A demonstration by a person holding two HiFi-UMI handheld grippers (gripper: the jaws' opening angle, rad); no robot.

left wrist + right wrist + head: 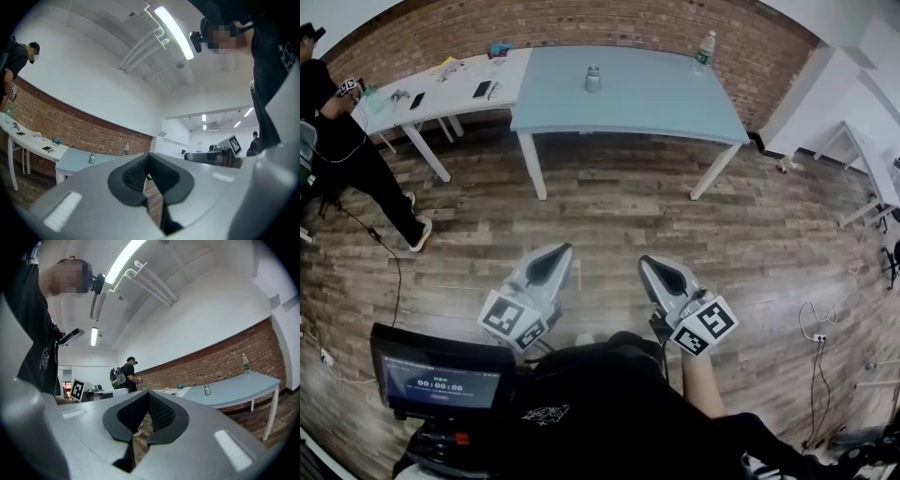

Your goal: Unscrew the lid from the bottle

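A small silver metal bottle [592, 78] with a lid stands on the light blue table [656, 103] across the room. It also shows far off as the metal bottle [92, 158] in the left gripper view and as the metal bottle [206, 389] in the right gripper view. My left gripper [563, 251] and right gripper [644, 262] hang side by side over the wooden floor, well short of the table. Both are shut with nothing between the jaws, as the left gripper [149, 155] and right gripper [148, 393] show in their own views.
A clear plastic water bottle [704, 49] stands at the blue table's far right corner. A white table [431, 94] with phones and small items adjoins on the left, where a person in black [337, 141] stands. A screen [439, 382] is at my lower left; cables [814, 328] lie on the floor.
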